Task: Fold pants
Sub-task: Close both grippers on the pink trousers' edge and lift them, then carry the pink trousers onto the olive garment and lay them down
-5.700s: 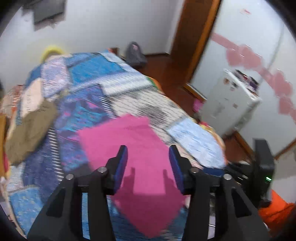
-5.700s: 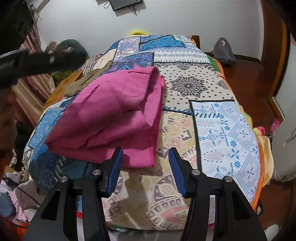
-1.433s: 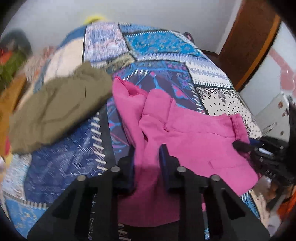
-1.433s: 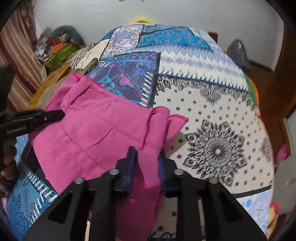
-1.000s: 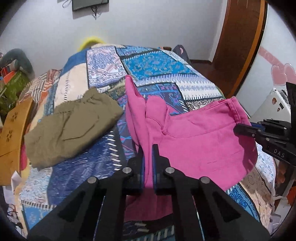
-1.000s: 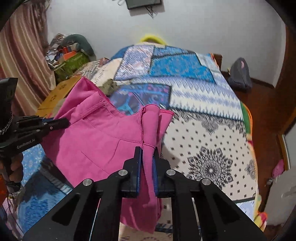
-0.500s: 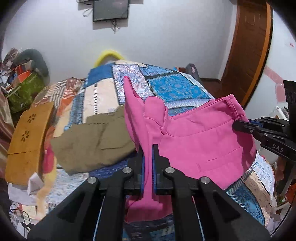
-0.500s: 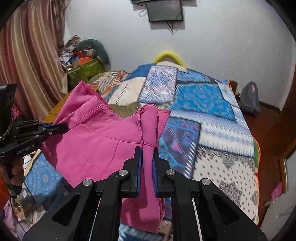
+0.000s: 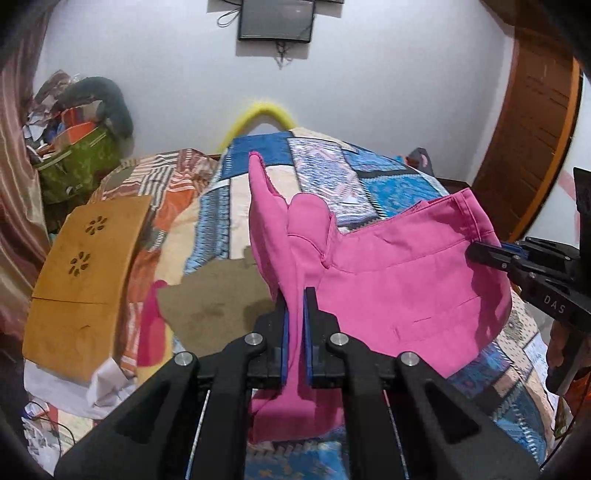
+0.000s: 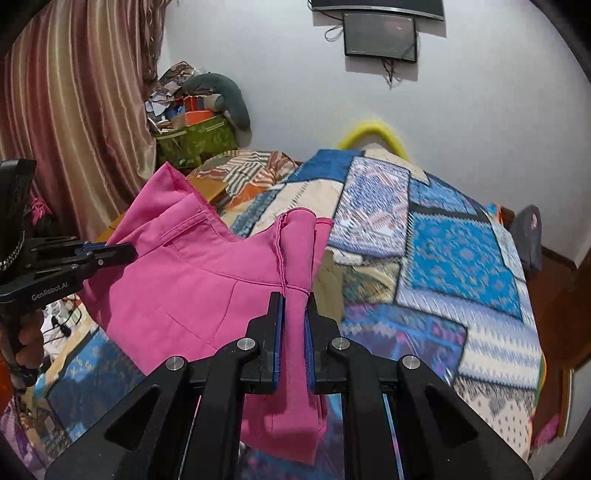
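While both clamp it, pink pants (image 9: 399, 280) hang between left gripper (image 9: 295, 306), right gripper (image 10: 295, 306).

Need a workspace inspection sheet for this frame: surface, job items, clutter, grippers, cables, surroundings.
Surface: bed with patchwork quilt.
Job's things: pink pants held up off the quilt, stretched between both grippers.
Clutter: olive garment on the quilt; wooden board at the bed's edge; green bag and piled items in the corner.
Grippers: left gripper shut on pants; right gripper shut on pants.
Cables: wires under the wall screen; cords on the floor.
Surroundings: white wall, striped curtain, wooden door.
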`<act>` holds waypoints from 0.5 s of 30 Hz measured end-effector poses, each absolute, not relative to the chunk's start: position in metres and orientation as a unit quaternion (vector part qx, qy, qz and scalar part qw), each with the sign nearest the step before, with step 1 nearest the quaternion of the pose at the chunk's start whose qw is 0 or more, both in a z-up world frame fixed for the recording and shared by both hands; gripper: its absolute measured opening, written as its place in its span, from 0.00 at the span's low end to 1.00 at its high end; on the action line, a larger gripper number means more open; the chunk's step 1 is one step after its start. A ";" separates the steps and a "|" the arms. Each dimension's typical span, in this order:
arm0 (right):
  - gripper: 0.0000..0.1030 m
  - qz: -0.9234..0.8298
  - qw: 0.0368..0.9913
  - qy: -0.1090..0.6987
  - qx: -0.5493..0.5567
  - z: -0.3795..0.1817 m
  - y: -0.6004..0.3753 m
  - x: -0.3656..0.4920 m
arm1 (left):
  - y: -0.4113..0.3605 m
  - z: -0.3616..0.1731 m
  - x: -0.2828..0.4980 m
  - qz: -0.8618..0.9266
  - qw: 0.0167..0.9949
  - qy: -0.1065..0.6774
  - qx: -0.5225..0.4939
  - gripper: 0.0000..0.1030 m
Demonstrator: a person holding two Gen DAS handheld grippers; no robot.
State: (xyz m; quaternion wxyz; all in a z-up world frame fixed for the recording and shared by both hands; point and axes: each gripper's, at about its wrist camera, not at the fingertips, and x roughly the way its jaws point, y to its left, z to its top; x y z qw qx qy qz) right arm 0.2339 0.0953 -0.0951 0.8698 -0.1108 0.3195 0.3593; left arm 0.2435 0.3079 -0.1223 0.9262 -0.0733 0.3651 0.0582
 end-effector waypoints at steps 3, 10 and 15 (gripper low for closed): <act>0.07 0.360 0.874 0.308 -0.107 -0.097 0.114 0.246 | 0.328 -0.124 0.254 0.066 0.929 0.357 -0.072 0.06; 0.07 0.373 0.860 0.329 -0.116 -0.124 0.154 0.276 | 0.356 -0.143 0.286 0.081 0.929 0.356 -0.056 0.04; 0.08 0.382 0.821 0.404 -0.126 -0.173 0.163 0.287 | 0.376 -0.190 0.294 0.077 0.906 0.404 -0.099 0.04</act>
